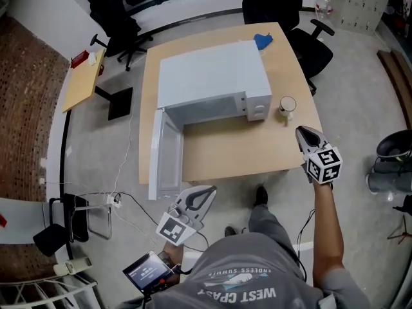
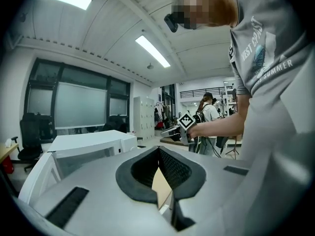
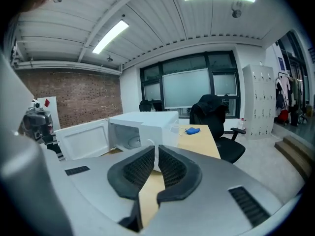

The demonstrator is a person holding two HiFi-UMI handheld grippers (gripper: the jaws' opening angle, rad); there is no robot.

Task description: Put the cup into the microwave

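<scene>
Head view puts the cup (image 1: 287,105) on the table (image 1: 225,153) just ahead of the right gripper (image 1: 302,132), whose jaws are pressed together with nothing between them.

Access to the microwave (image 1: 212,76) cavity is given from the near side only. Approach from the left is blocked by its door (image 1: 166,153), swung out past the surface (image 1: 238,156) edge. The bare strip in front of the cavity is unobstructed. The cup (image 1: 287,105) stands just right of the microwave, with free room at its front and right. The far side is crowded by chairs (image 1: 283,5) and a blue cloth (image 1: 262,41).
</scene>
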